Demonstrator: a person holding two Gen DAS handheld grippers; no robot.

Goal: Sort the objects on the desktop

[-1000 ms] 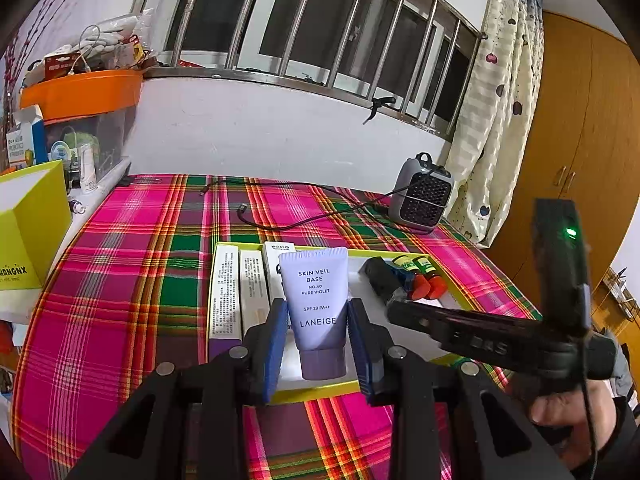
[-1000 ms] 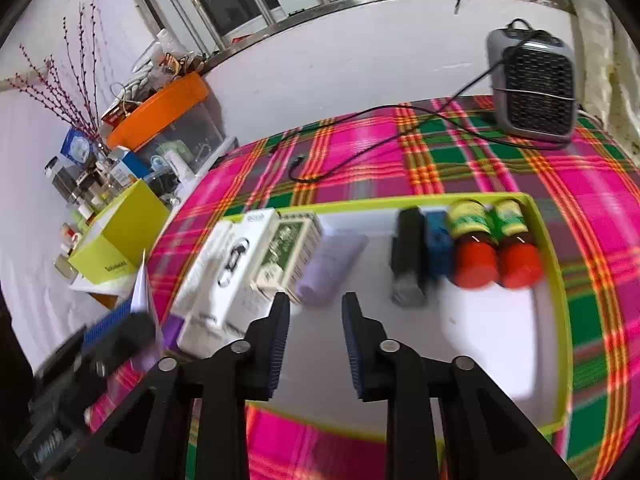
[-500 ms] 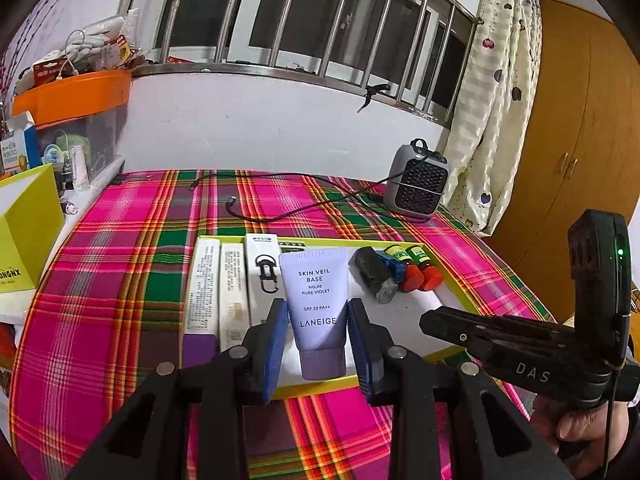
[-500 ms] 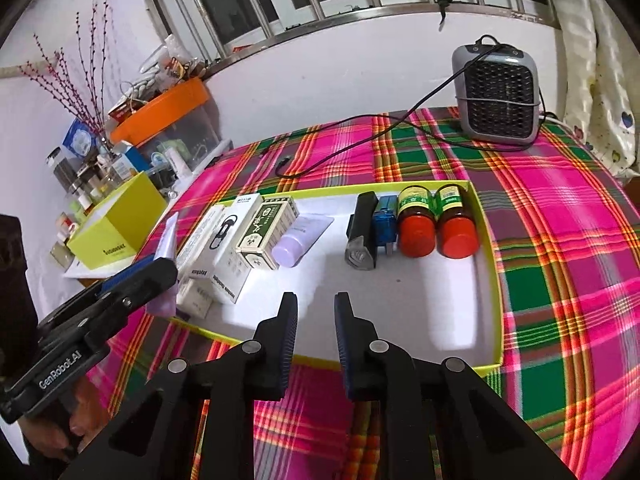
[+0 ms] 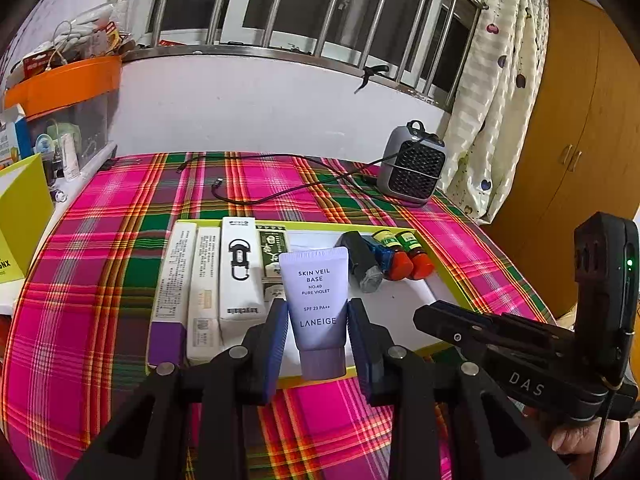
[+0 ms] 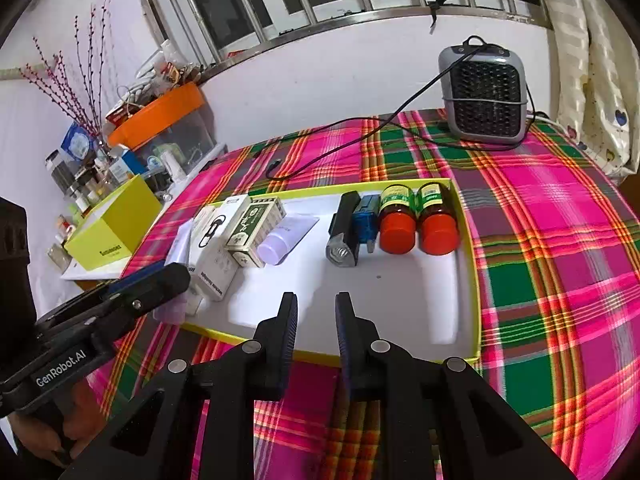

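A yellow-rimmed white tray (image 6: 466, 216) lies on the plaid tablecloth. In it lie several boxes (image 6: 218, 240), a lilac Laneige tube (image 6: 286, 236), a black flashlight (image 6: 344, 234), a blue item (image 6: 366, 220) and two red-capped bottles (image 6: 418, 220). In the left wrist view the tube (image 5: 318, 304) lies between the fingers of my left gripper (image 5: 318, 334), which stands just off the tray's near edge; the jaws are parted beside it. My right gripper (image 6: 316, 326) is empty, its jaws narrowly parted above the tray's near edge.
A grey fan heater (image 6: 484, 96) stands at the back right with its cable (image 6: 352, 124) across the cloth. A yellow box (image 6: 116, 232) and a cluttered shelf with an orange bin (image 6: 156, 114) are at the left. A wooden wardrobe (image 5: 568, 128) is at the right.
Both grippers have pulled back toward the near edge of the tray. The tube lies in the tray, where the left fingers were shut on it before. The right jaws have narrowed slightly.
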